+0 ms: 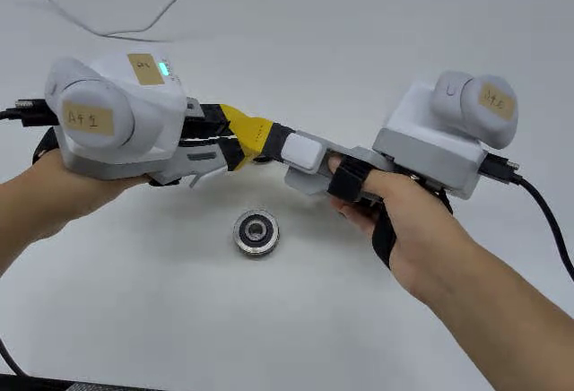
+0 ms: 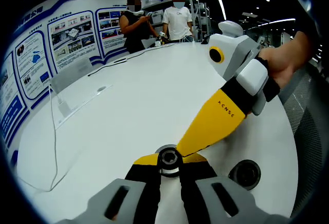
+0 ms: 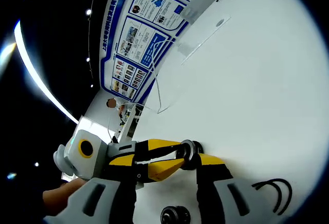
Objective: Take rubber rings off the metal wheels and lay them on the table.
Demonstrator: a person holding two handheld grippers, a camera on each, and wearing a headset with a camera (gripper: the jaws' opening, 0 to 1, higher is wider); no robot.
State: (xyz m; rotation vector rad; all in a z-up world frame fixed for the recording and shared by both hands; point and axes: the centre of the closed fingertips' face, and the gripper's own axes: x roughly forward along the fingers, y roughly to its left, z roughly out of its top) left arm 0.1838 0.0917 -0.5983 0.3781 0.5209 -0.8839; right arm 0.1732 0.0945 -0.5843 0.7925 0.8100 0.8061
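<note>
Metal wheel (image 3: 187, 153) pinched in left tool (image 2: 170, 161), right tool (image 3: 186, 163) at it, grip unclear, second wheel (image 1: 256, 232) on table (image 1: 359, 50)

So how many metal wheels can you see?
2. One wheel is pinched in the air between the left gripper and right gripper. The other wheel lies flat on the table near them. Another could be hidden behind the grippers.

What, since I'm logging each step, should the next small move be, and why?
Probably ease the right gripper away to peel the rubber ring off while the left gripper holds firm: both grippers' jaws meet on the wheel above the table, its ring seemingly on.
</note>
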